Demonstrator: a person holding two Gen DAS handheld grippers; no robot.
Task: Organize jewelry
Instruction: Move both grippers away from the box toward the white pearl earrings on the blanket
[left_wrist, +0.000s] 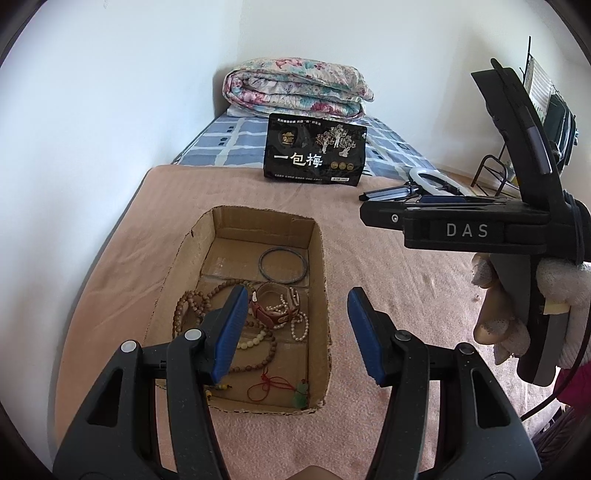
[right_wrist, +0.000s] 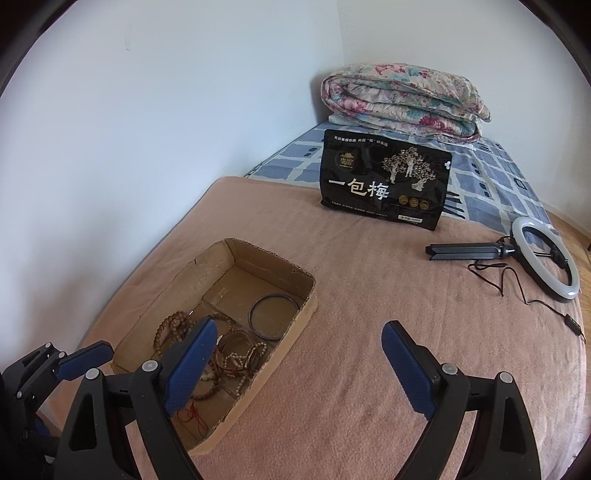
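Note:
An open cardboard box (left_wrist: 258, 216) (right_wrist: 271, 256) lies on the pink blanket and holds the jewelry. Inside are a dark bangle (left_wrist: 282, 266) (right_wrist: 274, 316), a brown bead necklace (left_wrist: 192, 306) (right_wrist: 171, 330), a brown leather strap (left_wrist: 273, 314), a pearl strand (left_wrist: 299, 326) and a red cord with a green pendant (left_wrist: 280, 386). My left gripper (left_wrist: 295, 332) hovers open over the box's near right part, nothing between its blue pads. My right gripper (right_wrist: 299, 369) is open above the blanket just right of the box, holding nothing. A gloved hand holds its body (left_wrist: 465, 230).
A black snack bag (left_wrist: 316, 153) (right_wrist: 384, 181) stands behind the box. A folded floral quilt (right_wrist: 402, 99) lies at the bed's far end. A ring light on a folded tripod (right_wrist: 543, 258) and its cable lie at the right. The wall runs along the left.

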